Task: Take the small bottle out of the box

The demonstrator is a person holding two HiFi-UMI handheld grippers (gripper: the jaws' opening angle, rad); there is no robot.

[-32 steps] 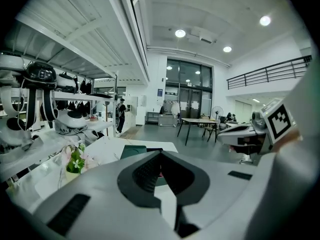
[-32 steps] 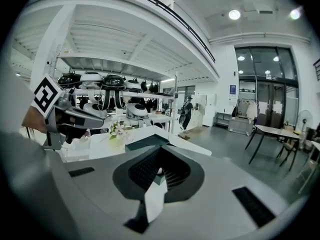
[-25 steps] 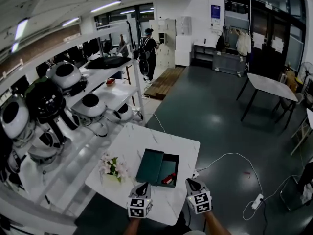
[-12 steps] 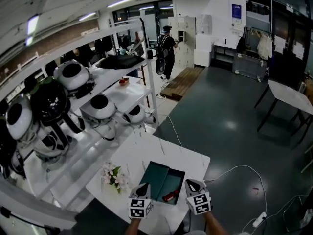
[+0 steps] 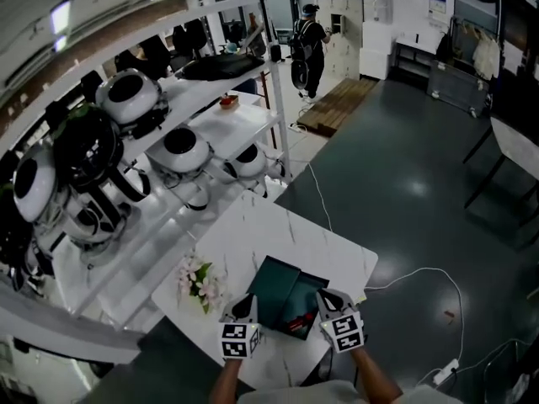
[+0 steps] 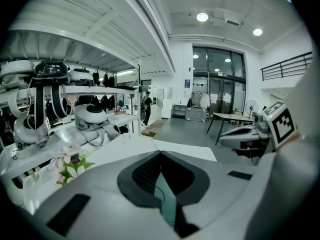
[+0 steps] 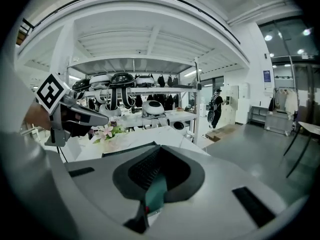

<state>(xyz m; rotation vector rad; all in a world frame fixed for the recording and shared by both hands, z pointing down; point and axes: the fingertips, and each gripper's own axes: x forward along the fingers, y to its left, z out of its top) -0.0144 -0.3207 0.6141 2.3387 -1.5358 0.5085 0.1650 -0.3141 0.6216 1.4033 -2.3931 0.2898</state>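
An open dark teal box (image 5: 282, 286) lies on the white table (image 5: 253, 242), its lid folded back to the left. The small red bottle (image 5: 296, 323) lies inside, near the box's front edge. My left gripper (image 5: 246, 306) hovers at the box's near left corner and my right gripper (image 5: 325, 299) at its near right corner. Both are shut and hold nothing. In the left gripper view the jaws (image 6: 161, 153) meet, with teal showing beneath them. The right gripper view shows the same jaws (image 7: 159, 148) closed over teal and a bit of red.
A pot of pale flowers (image 5: 199, 283) stands left of the box on the table. White shelves (image 5: 210, 133) with round robot heads run along the left. A cable (image 5: 404, 272) trails over the dark floor at right. A person (image 5: 308, 36) stands far back.
The head view has swung and tipped down, so the table sits higher in the frame. Both grippers now overlap the box's near edge, closer than before, still shut.
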